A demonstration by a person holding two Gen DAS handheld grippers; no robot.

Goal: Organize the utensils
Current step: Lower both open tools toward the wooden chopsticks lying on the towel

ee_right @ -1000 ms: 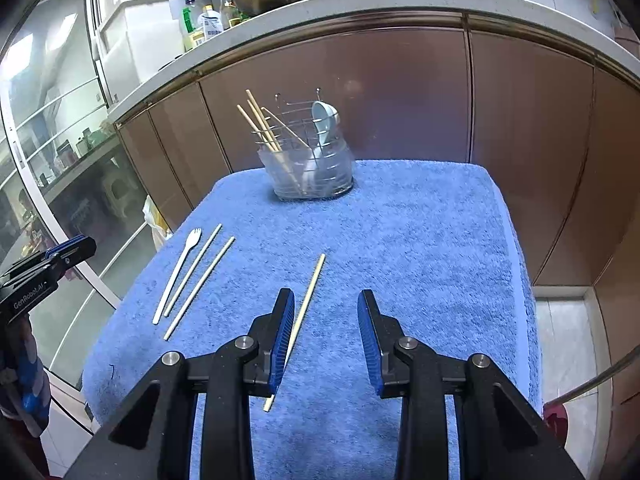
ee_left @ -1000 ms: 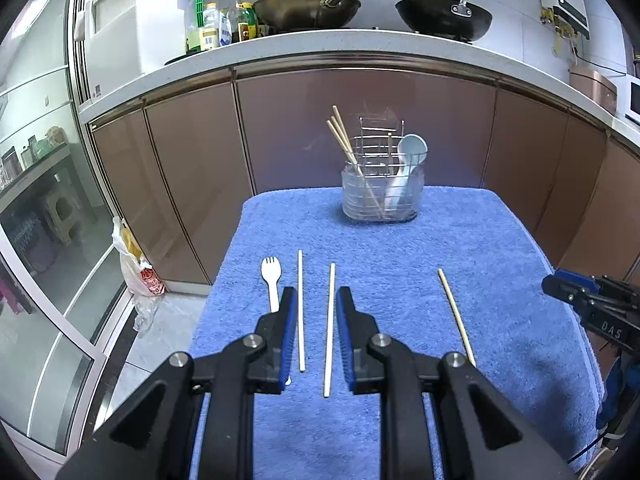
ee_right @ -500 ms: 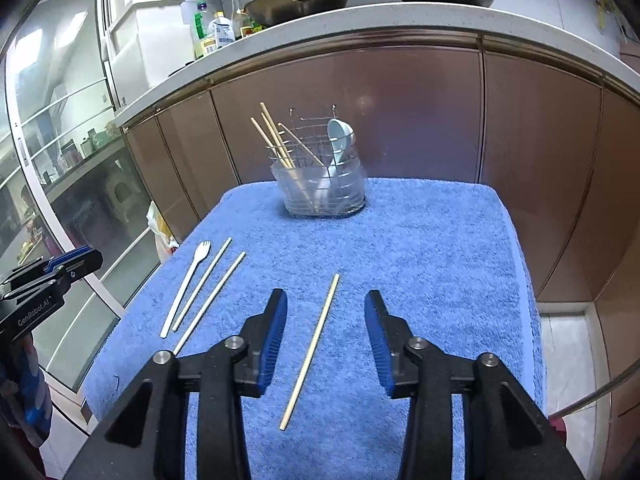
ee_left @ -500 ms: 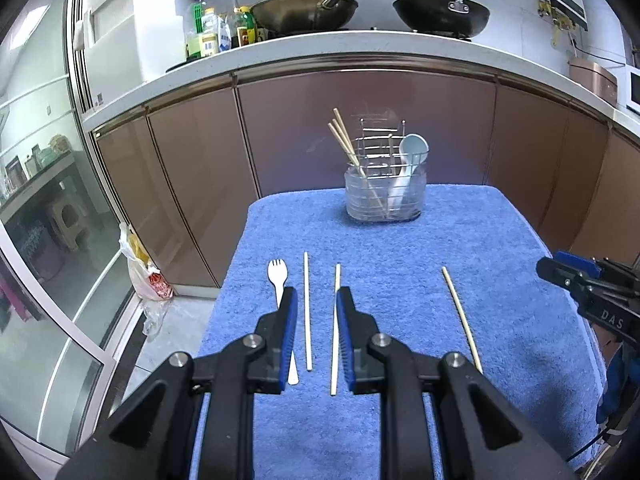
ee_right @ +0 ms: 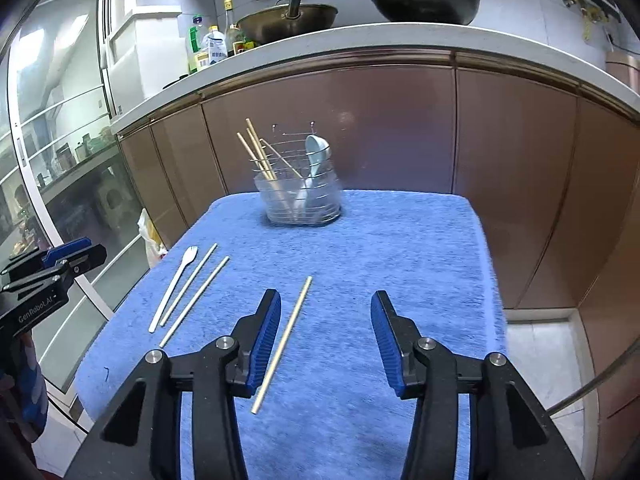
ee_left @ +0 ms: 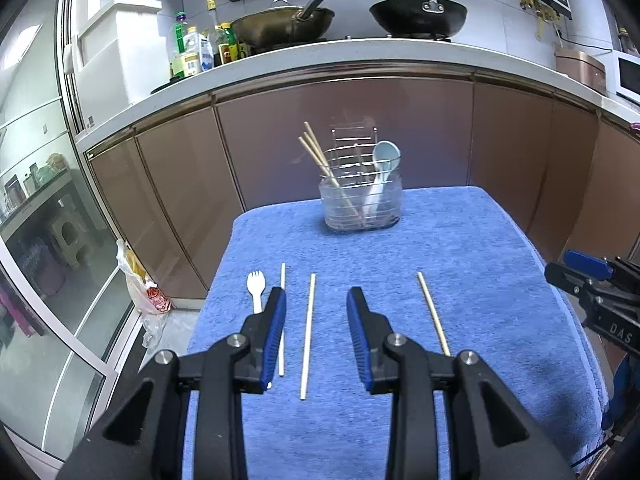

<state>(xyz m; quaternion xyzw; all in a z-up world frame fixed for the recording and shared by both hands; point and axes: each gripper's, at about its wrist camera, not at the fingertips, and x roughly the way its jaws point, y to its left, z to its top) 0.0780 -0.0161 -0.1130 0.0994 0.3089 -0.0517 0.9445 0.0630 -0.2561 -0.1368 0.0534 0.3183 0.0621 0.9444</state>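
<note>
- We hold the left tool low over the near part of the blue towel that covers the tabletop; its jaws are opening, with nothing pinched, and the middle chopstick lies on the towel in line with the gap.
- Our right tool is also opening and empty; the lone chopstick lies just inside its left blade, flat on the towel.
- We count four loose pieces on the towel: one white fork at the far left, the left chopstick just beside it, the middle one, and the lone one well apart to the right.
- The wire caddy with its clear liner stands at the far end of the towel; in it we count one pale spoon and what look like three or four chopsticks, the right wrist view suggesting four.
- We judge the chopsticks light, stiff and thin; they may roll or sink into the soft pile, so a pinch near mid-length, across the stick, should keep each one balanced.
- The fork looks like light plastic, smooth and a little slippery; we would take it by the handle, clear of the chopstick beside it.
</note>
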